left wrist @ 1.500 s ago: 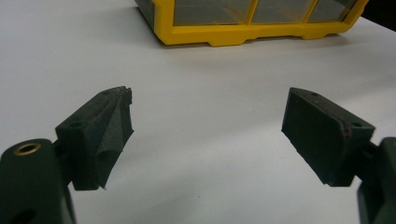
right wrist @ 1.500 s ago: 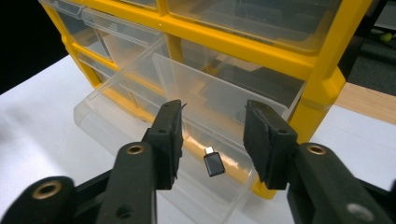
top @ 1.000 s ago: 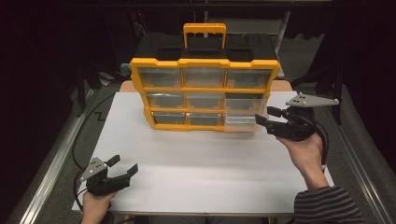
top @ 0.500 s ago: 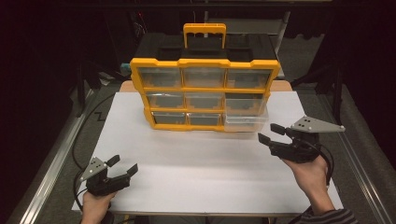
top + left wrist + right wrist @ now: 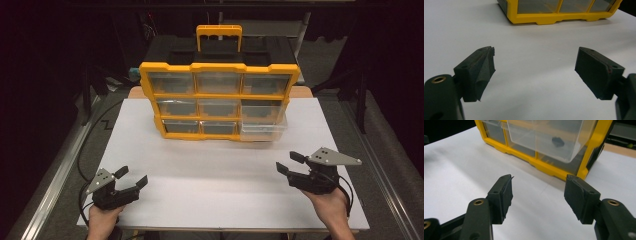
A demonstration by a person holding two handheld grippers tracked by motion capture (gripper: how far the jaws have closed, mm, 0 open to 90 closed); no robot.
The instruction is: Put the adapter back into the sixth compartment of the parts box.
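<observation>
I saw both tools as matte black bodies. The left gripper (image 5: 131,179) carried a small grey three-cornered plate with dark holes on top, and a black cable looped away behind it. The right gripper (image 5: 290,163) bore a larger grey plate of the same shape, also drilled, with a black cable curling by the hand. Up close, each of the jaws was a blocky black wedge faced with a dark, slightly frayed pad, and brass-ringed screw holes showed on the arms behind them.
</observation>
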